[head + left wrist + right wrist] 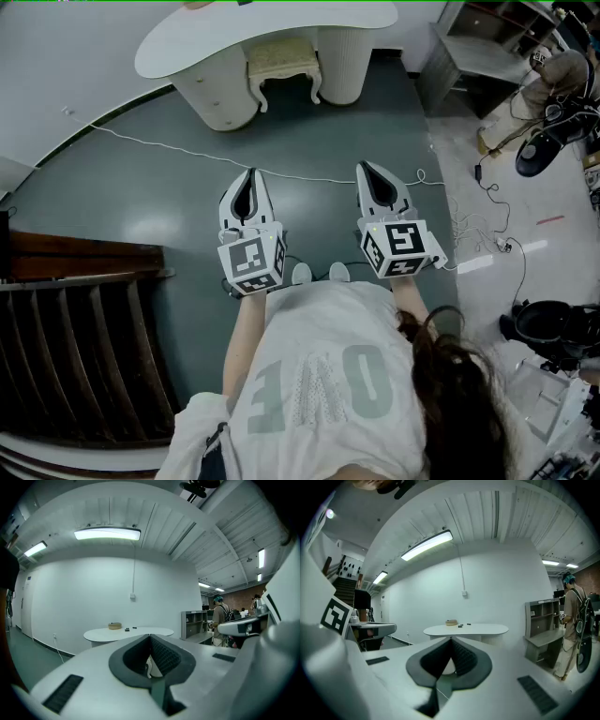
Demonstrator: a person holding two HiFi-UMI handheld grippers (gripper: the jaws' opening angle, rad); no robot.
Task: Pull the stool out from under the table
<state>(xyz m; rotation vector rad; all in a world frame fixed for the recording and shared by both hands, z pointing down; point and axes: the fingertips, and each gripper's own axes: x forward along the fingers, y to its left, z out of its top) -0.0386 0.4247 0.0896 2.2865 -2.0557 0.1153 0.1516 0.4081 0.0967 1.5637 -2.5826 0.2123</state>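
Basically, not started. The stool [284,64] sits tucked under the table [187,42], between its two pedestals, with only its seat front and legs showing. The left gripper [250,173] and right gripper [366,167] both have jaws pressed together with nothing in them. They're held side by side, aimed at the table and well apart from it. All of it is left: walk up, open, grab the stool, drag it clear. A white cable [169,145] crosses the floor in between, a likely snag.
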